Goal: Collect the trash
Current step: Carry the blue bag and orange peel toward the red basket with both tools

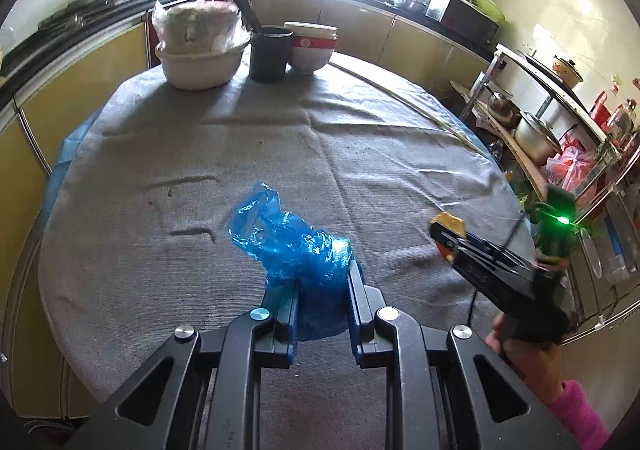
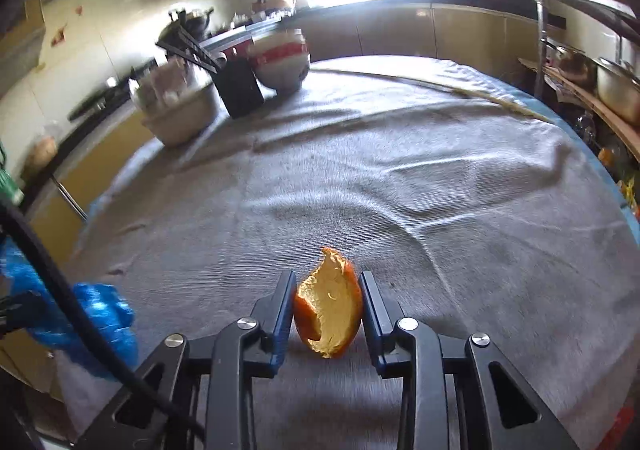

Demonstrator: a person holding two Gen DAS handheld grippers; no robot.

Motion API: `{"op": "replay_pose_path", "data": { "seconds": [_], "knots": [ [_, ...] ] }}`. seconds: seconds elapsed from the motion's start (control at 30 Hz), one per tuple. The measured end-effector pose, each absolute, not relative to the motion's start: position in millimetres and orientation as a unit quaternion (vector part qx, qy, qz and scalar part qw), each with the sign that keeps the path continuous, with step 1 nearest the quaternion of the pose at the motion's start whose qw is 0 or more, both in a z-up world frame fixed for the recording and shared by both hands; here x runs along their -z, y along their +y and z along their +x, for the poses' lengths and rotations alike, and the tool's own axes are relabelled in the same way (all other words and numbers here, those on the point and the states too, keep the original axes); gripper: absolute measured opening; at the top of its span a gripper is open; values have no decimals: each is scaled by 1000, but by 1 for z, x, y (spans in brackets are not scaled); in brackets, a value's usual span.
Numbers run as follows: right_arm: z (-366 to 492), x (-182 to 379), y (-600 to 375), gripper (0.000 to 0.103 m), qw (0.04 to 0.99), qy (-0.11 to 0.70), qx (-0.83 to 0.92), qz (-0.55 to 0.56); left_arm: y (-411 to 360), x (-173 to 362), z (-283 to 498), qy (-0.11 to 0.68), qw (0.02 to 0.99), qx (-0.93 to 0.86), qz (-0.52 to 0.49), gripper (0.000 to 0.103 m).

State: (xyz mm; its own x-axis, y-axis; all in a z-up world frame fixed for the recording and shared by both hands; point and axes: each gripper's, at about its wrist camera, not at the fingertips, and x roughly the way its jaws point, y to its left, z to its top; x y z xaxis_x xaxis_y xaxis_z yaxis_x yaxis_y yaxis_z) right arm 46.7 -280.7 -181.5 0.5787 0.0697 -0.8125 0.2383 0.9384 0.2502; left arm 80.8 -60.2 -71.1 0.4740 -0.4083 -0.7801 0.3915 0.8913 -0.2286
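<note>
My left gripper (image 1: pixel 322 282) is shut on a crumpled blue plastic bag (image 1: pixel 288 238), which bulges forward over the grey tablecloth (image 1: pixel 280 138). My right gripper (image 2: pixel 328 286) is shut on a piece of orange peel (image 2: pixel 330 306), pale inside facing me, held just above the cloth. In the left wrist view the right gripper (image 1: pixel 446 236) shows at the right with the orange peel (image 1: pixel 450 220) at its tip. The blue bag also shows at the lower left of the right wrist view (image 2: pixel 100 314).
At the table's far side stand a cream basin (image 1: pixel 200 66) holding a wrapped container, a black cup (image 1: pixel 270 54) with chopsticks, and stacked red-and-white bowls (image 1: pixel 312 46). A shelf rack with pots (image 1: pixel 536 130) stands to the right. Kitchen counters run behind the table.
</note>
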Motion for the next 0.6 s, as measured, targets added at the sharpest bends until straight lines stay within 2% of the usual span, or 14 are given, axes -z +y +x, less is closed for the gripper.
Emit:
{"op": "replay_pose_path", "data": {
  "seconds": [0.6],
  "knots": [
    [-123, 81, -302, 34, 908, 366, 61, 192, -105, 17, -13, 384, 884, 259, 67, 21]
  ]
}}
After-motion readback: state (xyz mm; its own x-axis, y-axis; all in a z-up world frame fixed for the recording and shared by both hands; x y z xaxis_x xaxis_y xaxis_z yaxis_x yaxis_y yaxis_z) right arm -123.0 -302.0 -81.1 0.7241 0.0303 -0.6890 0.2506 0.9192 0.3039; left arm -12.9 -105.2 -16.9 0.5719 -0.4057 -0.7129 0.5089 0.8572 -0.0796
